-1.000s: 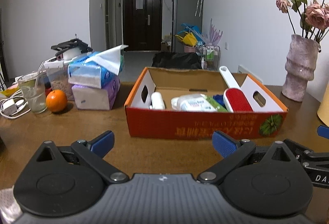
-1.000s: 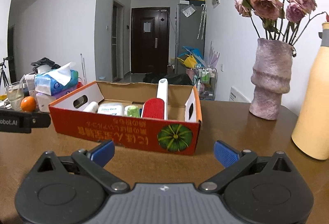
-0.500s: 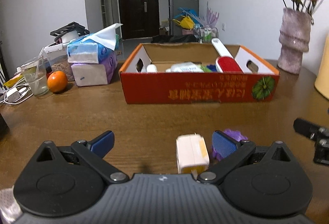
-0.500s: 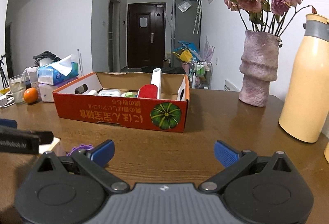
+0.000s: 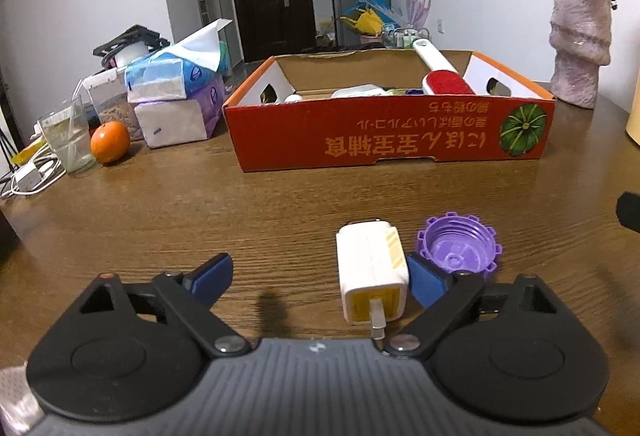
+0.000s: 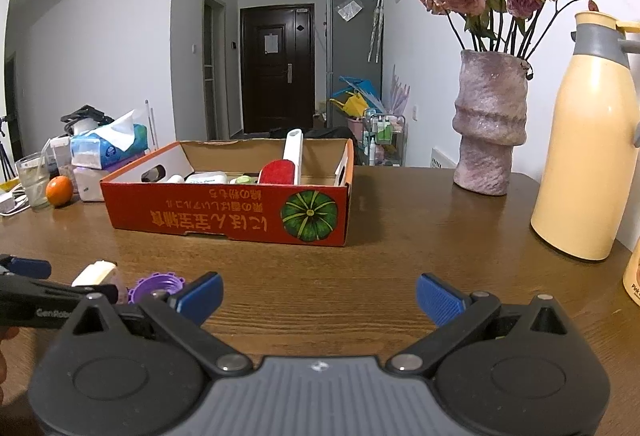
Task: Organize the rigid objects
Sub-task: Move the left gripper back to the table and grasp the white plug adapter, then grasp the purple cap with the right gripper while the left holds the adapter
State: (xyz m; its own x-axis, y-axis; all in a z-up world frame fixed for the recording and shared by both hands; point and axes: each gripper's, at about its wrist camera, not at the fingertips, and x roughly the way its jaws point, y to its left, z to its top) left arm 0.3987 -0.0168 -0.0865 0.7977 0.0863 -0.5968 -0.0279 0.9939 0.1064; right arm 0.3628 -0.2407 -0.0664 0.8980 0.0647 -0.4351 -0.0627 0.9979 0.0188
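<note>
On a wooden table (image 5: 160, 204), the left gripper (image 5: 320, 276) is closing around a white charger plug (image 5: 372, 268), its jaws not yet pressing it, beside a purple cap (image 5: 458, 246) and before a red cardboard box (image 5: 392, 140), while the right gripper (image 6: 318, 294) hovers spread wide and empty.

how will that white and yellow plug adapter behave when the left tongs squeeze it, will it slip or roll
The plug adapter looks like a hard plastic block, so probably stiff and light. Its flat sides suggest it will not roll, though the smooth shell may slide on the table. The left tongs are closing with it between them, off-centre beside the right pad, so it may twist.
</note>
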